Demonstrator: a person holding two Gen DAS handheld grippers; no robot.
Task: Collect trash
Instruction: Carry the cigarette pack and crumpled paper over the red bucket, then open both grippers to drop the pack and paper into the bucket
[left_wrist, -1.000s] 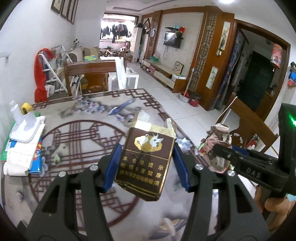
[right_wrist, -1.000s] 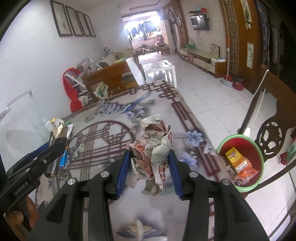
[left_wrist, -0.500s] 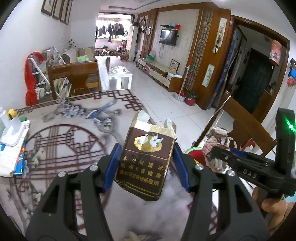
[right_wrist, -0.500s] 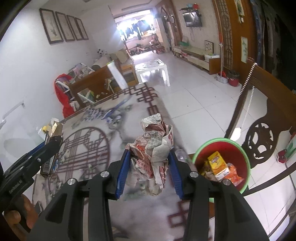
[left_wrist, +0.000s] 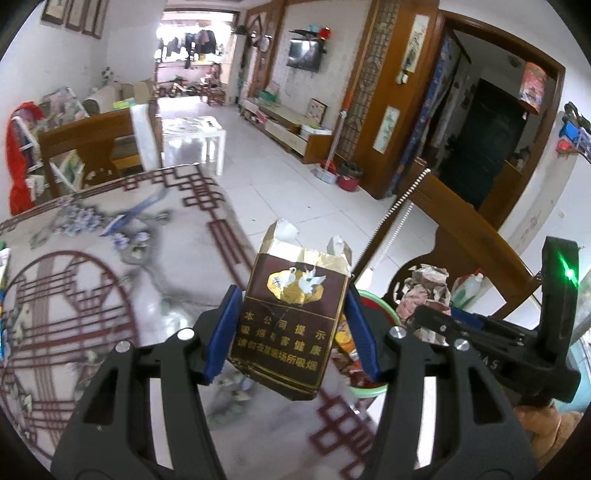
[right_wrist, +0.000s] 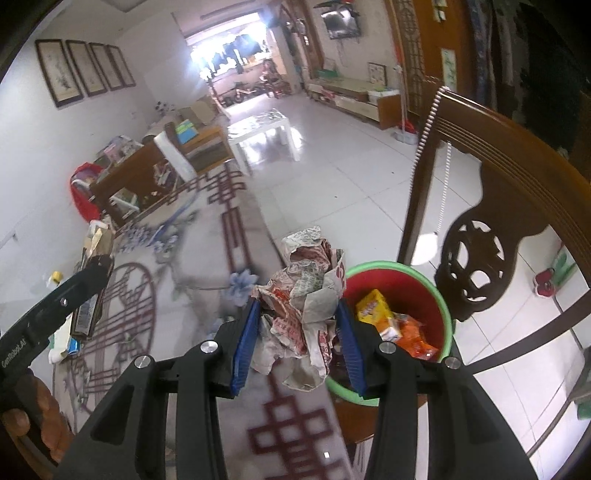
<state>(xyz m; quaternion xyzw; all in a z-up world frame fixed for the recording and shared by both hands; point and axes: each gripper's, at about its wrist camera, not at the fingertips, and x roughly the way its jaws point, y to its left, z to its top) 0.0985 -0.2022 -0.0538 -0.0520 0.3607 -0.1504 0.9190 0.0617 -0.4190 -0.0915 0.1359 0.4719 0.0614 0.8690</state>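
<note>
Both claws were loaded: the left claw (left_wrist: 291, 332) clenched a torn brown pack (left_wrist: 291, 317) between its blue pads, and the right claw (right_wrist: 297, 336) squeezed a wad (right_wrist: 306, 295) of crumpled printed paper. The pack stood upright in the grip, its ripped top flaps pointing up, above the patterned desk (left_wrist: 110, 258) near its edge. The wad hung at the near rim of a red bin (right_wrist: 417, 288) with a green lip, which sat below the desk edge beside a carved chair (right_wrist: 480, 192) and already held a yellow box and orange wrappers.

To drop well, each claw probably needed to be fully past the rim and over the red interior before letting go, since the wad seemed only to overlap the lip. Light paper could catch on a pad, so a wide release looked wise. Releasing one item at a time would likely keep the claws from bumping above the narrow mouth.
</note>
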